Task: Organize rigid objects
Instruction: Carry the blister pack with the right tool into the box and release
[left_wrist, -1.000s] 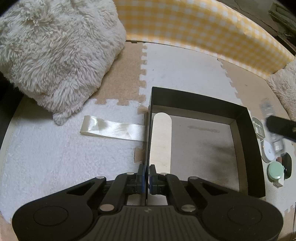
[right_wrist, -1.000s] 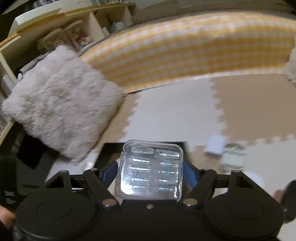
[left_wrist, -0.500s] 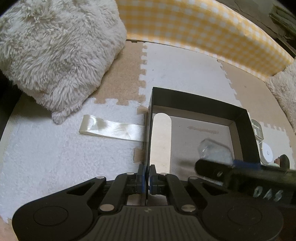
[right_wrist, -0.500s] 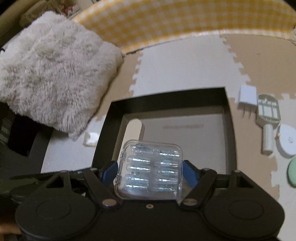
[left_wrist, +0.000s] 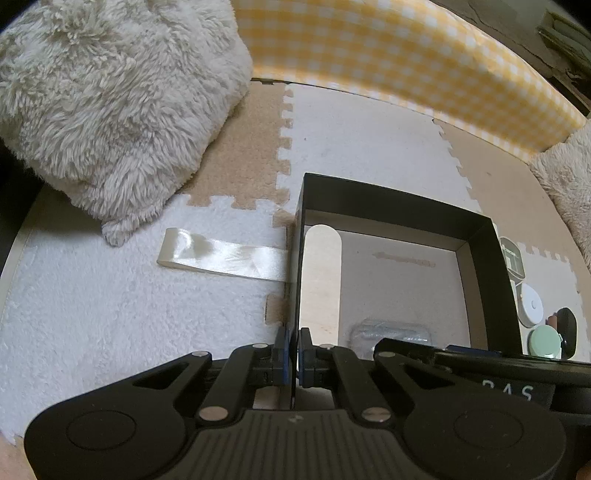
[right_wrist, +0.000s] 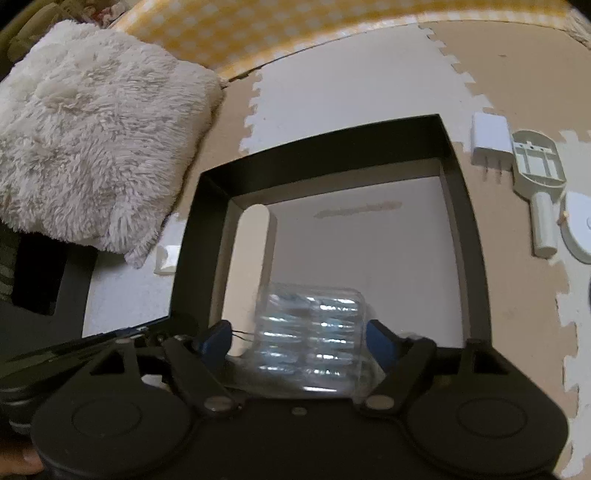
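Clear case goes into the black box

The clear ribbed plastic case (right_wrist: 312, 332), carried over a second ago, now sits low inside the open black cardboard box (right_wrist: 467, 229); the right gripper (right_wrist: 301, 338) is opening its jaws, pads coming off it. One item boxed. The left gripper (left_wrist: 293, 350) is pinched shut on the box wall. Outside wait one white plug (right_wrist: 491, 138), one white handled holder (right_wrist: 539, 177), one white disc (right_wrist: 578, 225).

clear plastic case (right_wrist: 312, 332) motion-blurred, round white disc (right_wrist: 580, 229) cut off at edge
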